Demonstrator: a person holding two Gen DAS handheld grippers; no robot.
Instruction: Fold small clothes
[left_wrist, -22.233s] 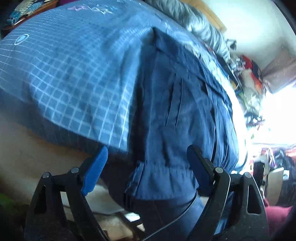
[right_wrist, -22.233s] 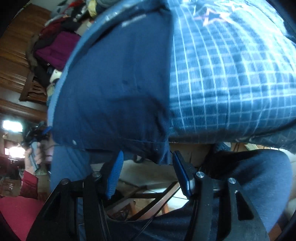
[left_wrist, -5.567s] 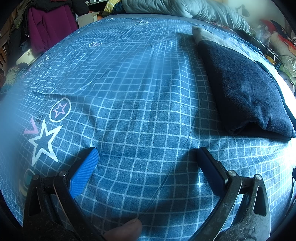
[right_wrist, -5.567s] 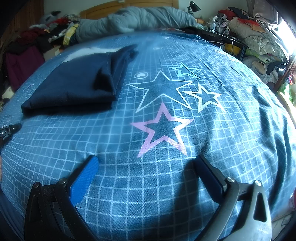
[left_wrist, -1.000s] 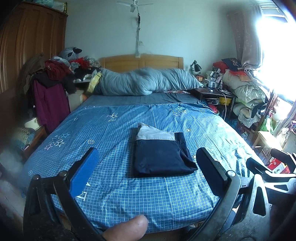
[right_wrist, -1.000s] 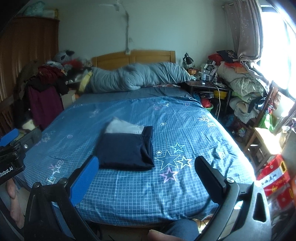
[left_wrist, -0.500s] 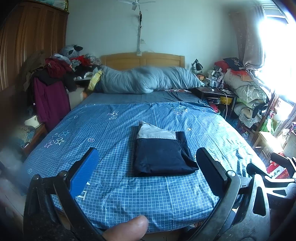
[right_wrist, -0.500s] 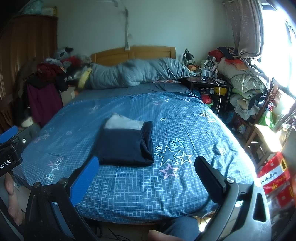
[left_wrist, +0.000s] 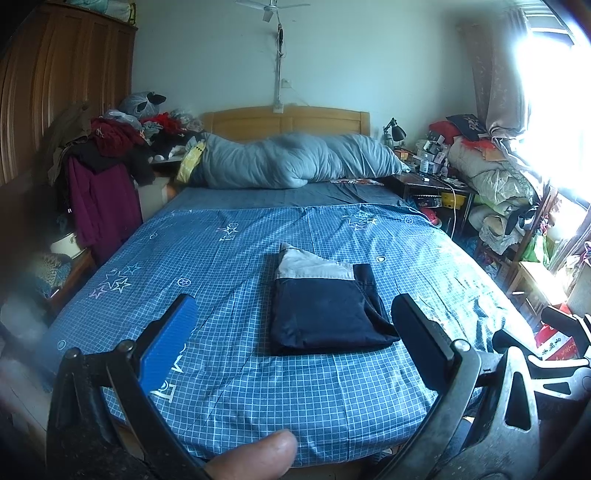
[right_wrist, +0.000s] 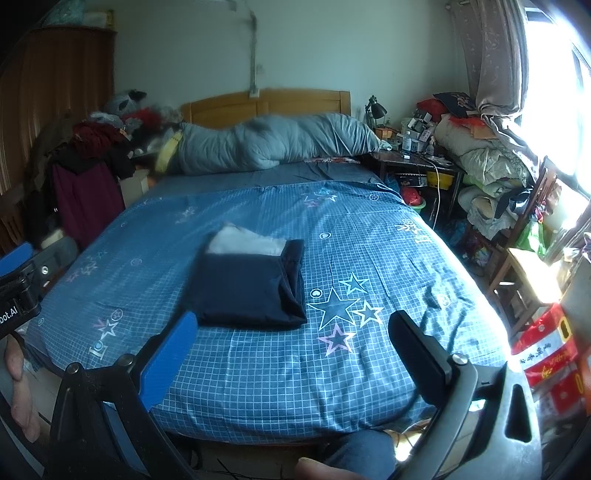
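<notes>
A folded dark navy garment (left_wrist: 325, 314) (right_wrist: 251, 288) with a pale grey band at its far end lies flat on the blue checked bedspread (left_wrist: 229, 258) (right_wrist: 369, 251), near the middle of the bed. My left gripper (left_wrist: 295, 336) is open and held back from the foot of the bed, with nothing between its fingers. My right gripper (right_wrist: 291, 350) is open too, empty, and also well short of the garment. In the right wrist view the left gripper's body (right_wrist: 18, 288) shows at the left edge with a hand under it.
A rolled grey duvet (left_wrist: 291, 162) lies against the wooden headboard (left_wrist: 284, 122). Piled clothes (left_wrist: 103, 155) and a wardrobe (left_wrist: 55, 92) stand left of the bed. A cluttered nightstand (left_wrist: 432, 184), bedding piles and a wooden stool (right_wrist: 524, 280) crowd the right side by the bright window.
Both views have shifted slightly, with the bed sitting a little lower and closer in frame. The folded garment has not moved and both grippers stay open.
</notes>
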